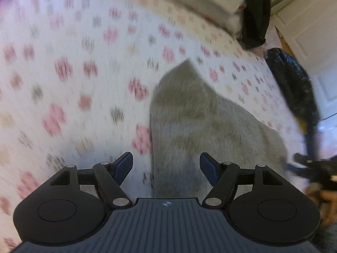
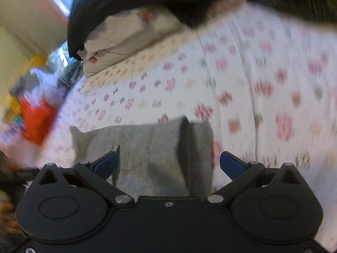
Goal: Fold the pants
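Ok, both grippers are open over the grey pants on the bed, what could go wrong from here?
Both views are blurred, so the edges are hard to judge. The right gripper hangs over a raised fold in the grey pants and might pinch several layers. The left gripper straddles the pants' edge and could catch the flowered sheet too.

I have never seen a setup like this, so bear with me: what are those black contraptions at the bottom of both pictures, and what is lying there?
They are two hand-held grippers, one in each of a person's hands, each carrying its own camera that looks out along its jaws. One picture comes from the left gripper, the other from the right gripper. Both stand open and hold nothing. Below them, grey pants lie on a bed sheet printed with pink flowers. White pillows sit at the far end.
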